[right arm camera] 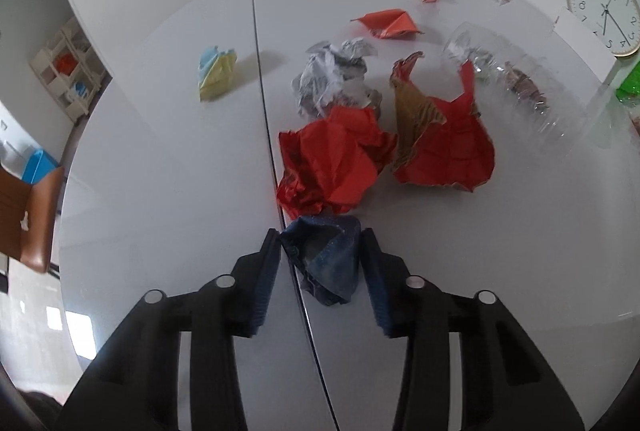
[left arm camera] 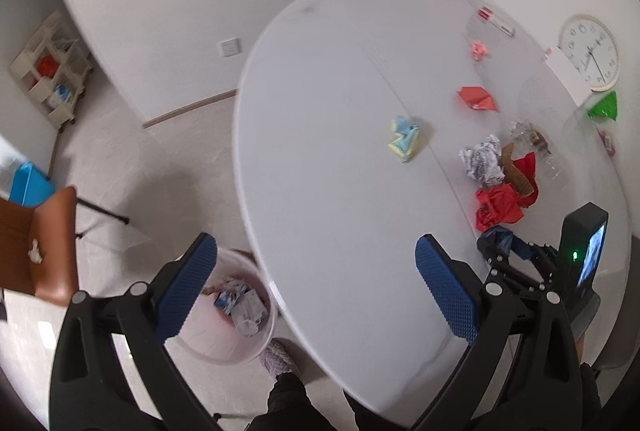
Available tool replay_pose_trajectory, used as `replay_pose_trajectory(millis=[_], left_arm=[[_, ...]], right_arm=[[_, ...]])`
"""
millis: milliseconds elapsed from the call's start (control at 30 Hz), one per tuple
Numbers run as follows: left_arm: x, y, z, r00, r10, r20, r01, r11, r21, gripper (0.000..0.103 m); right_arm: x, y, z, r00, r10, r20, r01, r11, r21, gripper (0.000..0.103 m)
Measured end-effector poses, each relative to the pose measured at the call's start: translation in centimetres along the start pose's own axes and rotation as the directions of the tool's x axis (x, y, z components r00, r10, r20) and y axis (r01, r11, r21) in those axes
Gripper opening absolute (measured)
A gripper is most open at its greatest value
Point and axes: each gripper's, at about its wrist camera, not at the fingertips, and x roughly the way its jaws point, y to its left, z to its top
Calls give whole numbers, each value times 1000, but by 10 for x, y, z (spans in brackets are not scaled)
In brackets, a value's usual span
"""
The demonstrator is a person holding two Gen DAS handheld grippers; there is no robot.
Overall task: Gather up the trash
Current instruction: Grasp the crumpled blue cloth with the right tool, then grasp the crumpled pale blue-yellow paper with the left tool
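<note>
Smooth white table (right arm camera: 160,191), crumpled navy wrapper (right arm camera: 326,259)

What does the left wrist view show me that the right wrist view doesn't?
Left wrist only: the pink bin on the floor, already holding trash, and the open left gripper.

Right wrist only: the right gripper closed on the dark blue wrapper, seen up close.

Both: the red crumpled paper, the grey paper ball and the clock.

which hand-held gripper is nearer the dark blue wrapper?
Right. The right hand-held gripper has its fingers on either side of the dark blue wrapper; the left hand-held gripper is open near the table edge, above the bin.
</note>
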Motion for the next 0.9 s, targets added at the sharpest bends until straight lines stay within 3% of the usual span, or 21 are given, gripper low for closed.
replay_pose_trajectory(millis=[267,500,600,767,900], left_arm=[[70,-53,45,997,-75,-11,76,987,140,95],[138,-91,80,994,-88,-61,98,976,197,91],[159,-99,89,991,-99,-89,114,977,180,83],[180,-100,94,985,-110,-134,130,980,147,60],[180,-97,94,986,-117,-116,133,981,143,35]], right_arm=[[-42,-16,-2,999,38,9,-39,995,92,36],[-78,-37,4,999,-5,35,-1,988,158,38],[-83,-47,7,999,-9,44,0,981,196,38],[-85,-56,12,998,-18,61,3,972,237,39],[-88,-58,17,997,-19,75,0,969,248,39]])
